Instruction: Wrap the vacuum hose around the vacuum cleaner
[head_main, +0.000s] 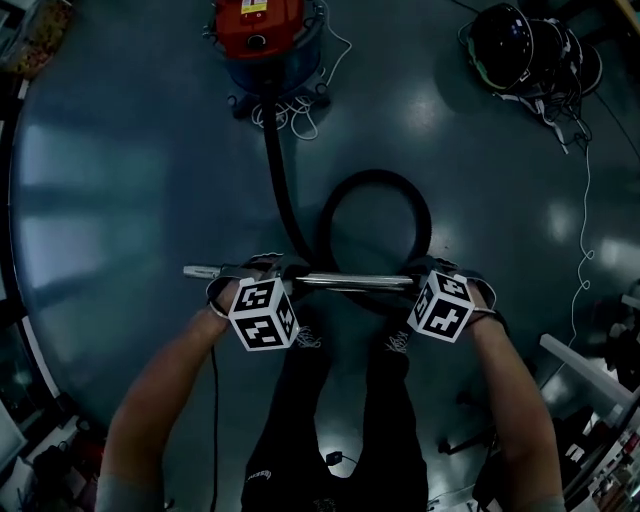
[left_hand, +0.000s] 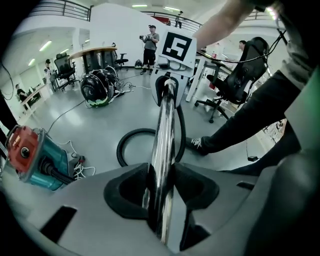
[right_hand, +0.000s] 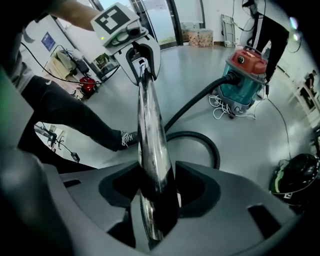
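On the grey floor, at one o'clock in the head view, a heap of black helmets lies among tangled cables. A thin white cable runs from it down toward three o'clock. In the left gripper view, a black office chair stands at two o'clock. A person stands at twelve, near a curved bench at eleven.

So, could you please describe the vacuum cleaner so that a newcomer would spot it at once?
Look across the grey floor, straight ahead of the person, to where the black hose ends. The vacuum cleaner stands there beside a white cord; its red lid and teal drum set it apart from the black helmets.
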